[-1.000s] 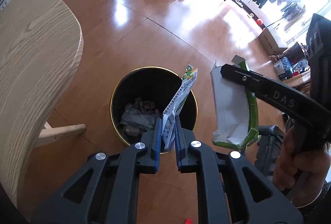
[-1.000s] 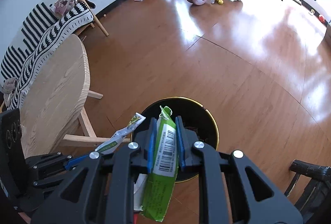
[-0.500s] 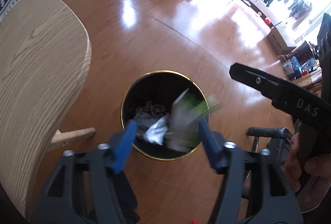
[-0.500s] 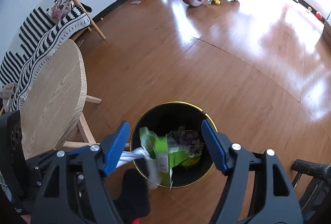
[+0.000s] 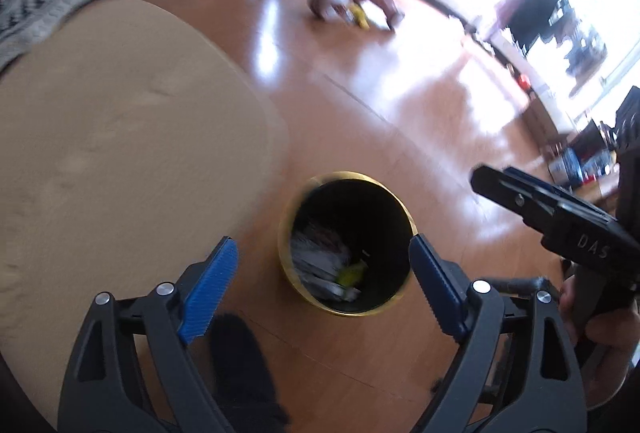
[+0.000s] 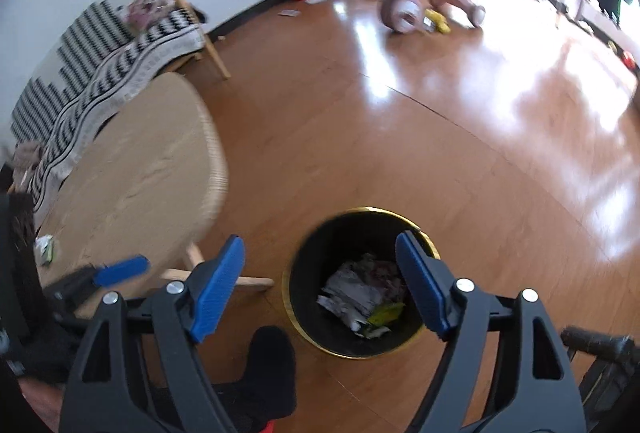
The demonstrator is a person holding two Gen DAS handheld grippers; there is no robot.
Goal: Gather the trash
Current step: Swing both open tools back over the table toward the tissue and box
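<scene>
A black trash bin with a gold rim stands on the wooden floor below both grippers. Crumpled paper and wrappers, with a green-yellow piece among them, lie inside it. My left gripper is open and empty above the bin. My right gripper is open and empty above the bin too; it also shows at the right of the left wrist view. A small green and white scrap lies on the round wooden table.
The round wooden table stands left of the bin. A striped cloth hangs over a chair behind it. A pink toy tricycle and clutter sit by the far wall. A dark foot is near the bin.
Both grippers opened and let go of the wrapper and the green carton, which fell into the bin. Both grippers have since risen and pulled back; the views are blurred.
</scene>
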